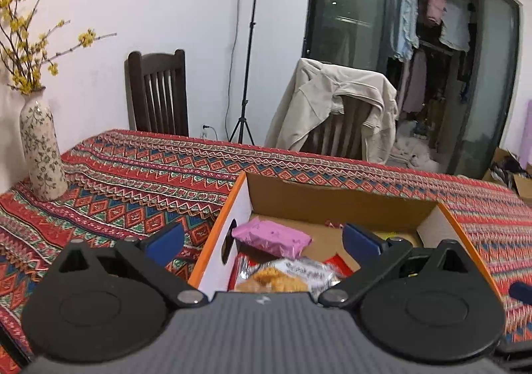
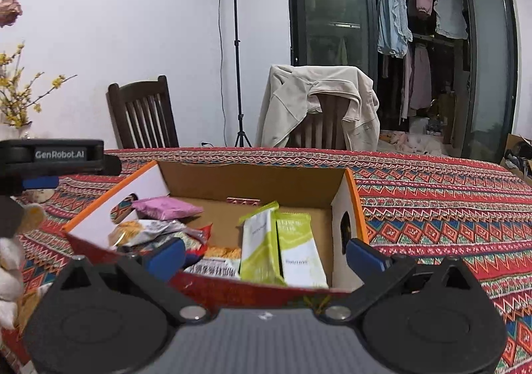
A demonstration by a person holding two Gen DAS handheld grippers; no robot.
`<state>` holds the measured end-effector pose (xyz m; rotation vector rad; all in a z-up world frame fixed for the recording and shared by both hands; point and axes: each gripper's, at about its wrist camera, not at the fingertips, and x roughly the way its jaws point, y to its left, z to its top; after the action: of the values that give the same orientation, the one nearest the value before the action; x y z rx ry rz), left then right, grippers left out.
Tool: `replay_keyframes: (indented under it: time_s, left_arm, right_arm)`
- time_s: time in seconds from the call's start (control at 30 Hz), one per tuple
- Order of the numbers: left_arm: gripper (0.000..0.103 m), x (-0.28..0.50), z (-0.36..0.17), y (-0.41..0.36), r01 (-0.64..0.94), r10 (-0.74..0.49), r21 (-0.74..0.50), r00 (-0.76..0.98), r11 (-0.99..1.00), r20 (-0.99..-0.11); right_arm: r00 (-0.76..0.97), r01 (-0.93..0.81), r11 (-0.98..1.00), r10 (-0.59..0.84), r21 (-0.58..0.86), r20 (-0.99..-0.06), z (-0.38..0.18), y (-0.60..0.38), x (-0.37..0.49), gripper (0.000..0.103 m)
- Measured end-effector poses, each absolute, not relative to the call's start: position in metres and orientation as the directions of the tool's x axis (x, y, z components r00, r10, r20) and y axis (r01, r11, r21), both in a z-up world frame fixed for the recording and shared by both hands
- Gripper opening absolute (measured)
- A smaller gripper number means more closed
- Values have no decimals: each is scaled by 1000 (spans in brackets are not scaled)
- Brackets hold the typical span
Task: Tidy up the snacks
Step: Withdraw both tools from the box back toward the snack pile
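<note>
Right gripper (image 2: 264, 257), jaws spread and empty, nearest two green packets (image 2: 282, 247) lying lengthwise directly ahead in box (image 2: 252, 181); left gripper (image 1: 262, 241) likewise spread.

Both wrist cameras looked forward and slightly down along their tools, close over the near edge of the counter (image 1: 139, 171). The left view sat by the cardboard box's (image 1: 332, 197) left wall; the right faced it squarely. Both shared box, chairs and wardrobe.
</note>
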<state>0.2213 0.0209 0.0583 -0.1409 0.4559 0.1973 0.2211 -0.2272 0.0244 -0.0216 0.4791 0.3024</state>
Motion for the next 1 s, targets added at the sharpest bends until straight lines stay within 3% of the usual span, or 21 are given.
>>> replay_keyframes:
  time_s: [1.0]
  left_arm:
    - [103,101,13,29,-242,191,-49,860,969,-474]
  right_arm:
    - [773,-416,898,432,143,-464,-5,-244,139,103]
